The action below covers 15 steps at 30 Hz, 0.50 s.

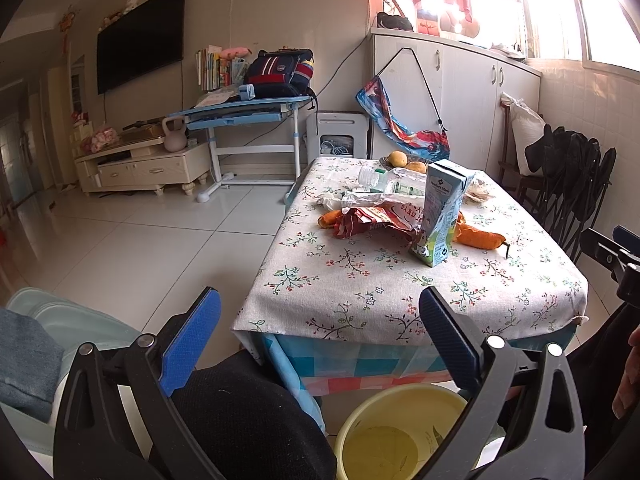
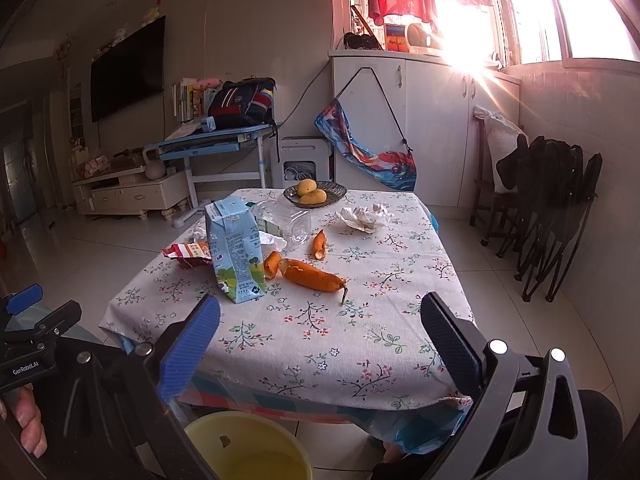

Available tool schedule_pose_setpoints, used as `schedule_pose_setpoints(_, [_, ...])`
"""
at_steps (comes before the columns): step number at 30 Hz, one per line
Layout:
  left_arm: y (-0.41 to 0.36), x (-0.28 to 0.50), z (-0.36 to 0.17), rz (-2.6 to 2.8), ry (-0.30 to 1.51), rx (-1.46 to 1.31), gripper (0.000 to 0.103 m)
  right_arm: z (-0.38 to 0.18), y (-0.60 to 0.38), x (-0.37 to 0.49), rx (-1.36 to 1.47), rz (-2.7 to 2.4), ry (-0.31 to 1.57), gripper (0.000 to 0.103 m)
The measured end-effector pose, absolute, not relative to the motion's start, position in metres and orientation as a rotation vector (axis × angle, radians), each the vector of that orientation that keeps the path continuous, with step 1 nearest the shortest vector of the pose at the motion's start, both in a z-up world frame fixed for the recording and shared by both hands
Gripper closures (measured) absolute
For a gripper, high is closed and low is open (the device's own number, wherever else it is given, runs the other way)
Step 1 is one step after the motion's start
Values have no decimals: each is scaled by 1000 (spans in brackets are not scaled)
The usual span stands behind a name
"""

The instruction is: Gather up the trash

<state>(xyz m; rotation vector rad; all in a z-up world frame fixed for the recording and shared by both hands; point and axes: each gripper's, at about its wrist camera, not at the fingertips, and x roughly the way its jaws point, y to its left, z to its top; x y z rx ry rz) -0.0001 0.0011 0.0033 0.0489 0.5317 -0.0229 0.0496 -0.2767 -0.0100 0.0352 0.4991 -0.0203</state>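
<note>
The table, covered by a flowered cloth, is still loaded with rubbish, so the collecting is judged to be barely begun. Below its near edge a yellow bucket is placed on the floor; apart from one small dark scrap, nothing can be made out in it.

On the table, from largest to smallest, the following is left to be gathered: a blue drink carton standing upright, an empty clear bottle lying on its side behind it, a red snack wrapper beside the carton, crumpled white paper farther back, and orange peel in several pieces next to the carton. A bowl of fruit at the far edge is judged not to be trash.

The left gripper and the right gripper are both held short of the table with fingers spread wide, and nothing is gripped by either.
</note>
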Motion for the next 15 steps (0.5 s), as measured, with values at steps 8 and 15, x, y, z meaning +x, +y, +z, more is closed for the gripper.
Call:
schedule_pose_setpoints(8, [-5,10,0,-36,521,48,7,-11,-277,57,68,-5,523,7])
schedule_pose_setpoints(15, [-1,21,-4,-31,574,23,7,-14,-276,61,87,10,544,7])
